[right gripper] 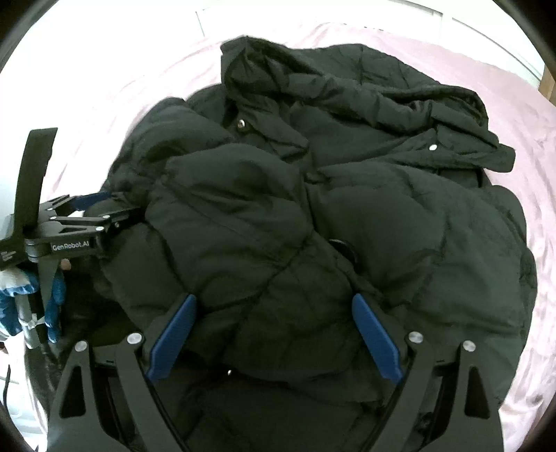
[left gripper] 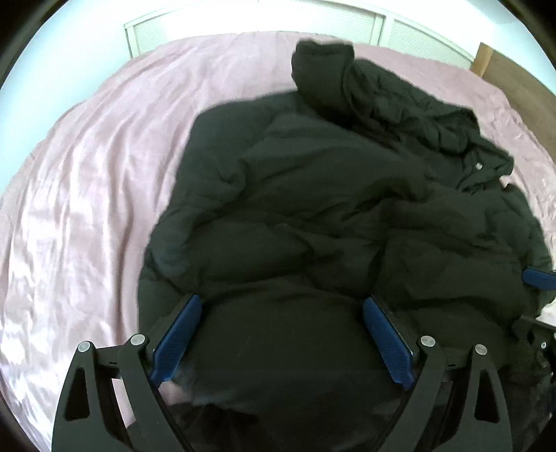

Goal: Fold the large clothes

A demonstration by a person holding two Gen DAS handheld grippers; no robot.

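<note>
A large black puffer coat (left gripper: pixel 312 194) lies crumpled on a pink bed sheet (left gripper: pixel 87 194). One bunched part of it stands up at the far side. My left gripper (left gripper: pixel 282 300) hangs over the coat's near edge, its blue pads (left gripper: pixel 179 330) wide apart and open, with padded fabric below the gap. In the right wrist view the coat (right gripper: pixel 347 215) shows its hood and silver snap buttons (right gripper: pixel 432 147). My right gripper (right gripper: pixel 274 299) is open above the near part of the coat. The left gripper (right gripper: pixel 104 208) shows at the coat's left edge.
The pink sheet (right gripper: pixel 521 139) spreads around the coat on the left, far and right sides. White louvred doors (left gripper: pixel 243 24) stand behind the bed, and a wooden edge (left gripper: pixel 486 59) shows at the far right. A hand in a blue and white sleeve (right gripper: pixel 55 295) holds the left gripper.
</note>
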